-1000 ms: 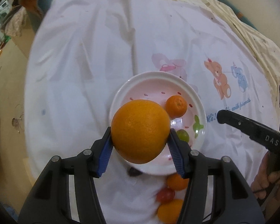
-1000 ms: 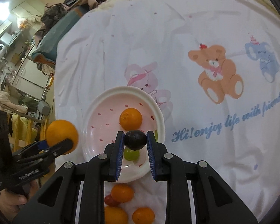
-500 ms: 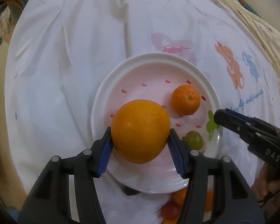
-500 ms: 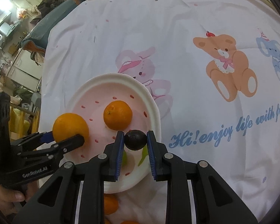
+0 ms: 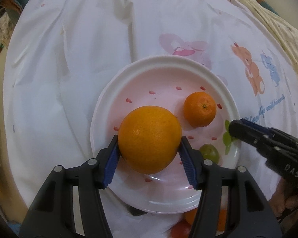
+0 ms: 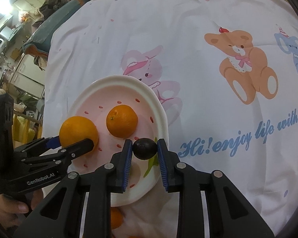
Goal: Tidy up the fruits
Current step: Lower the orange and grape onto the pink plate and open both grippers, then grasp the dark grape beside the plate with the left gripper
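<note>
The left gripper [image 5: 149, 150] was clamped on a large orange [image 5: 150, 138], its blue pads [image 5: 111, 164] pressed against both flanks of the fruit, which hung over the left half of a white plate [image 5: 164, 63] with red flecks. The right gripper [image 6: 145, 150] pinched a small dark round fruit [image 6: 144, 148] between its fingertips, over the plate's right side near the rim. Its jaws had just eased apart a little, yet the pads still touched the fruit on both sides. On the plate lay a small mandarin [image 5: 200, 108] and, nearer the grippers, a green grape [image 5: 209, 152], apart from each other. The plate sat on a white sheet [image 6: 188, 39] printed with a bear [image 6: 246, 63] and blue lettering. More orange fruits [image 5: 190, 216] lay on the sheet just beyond the plate's near edge, partly hidden.
</note>
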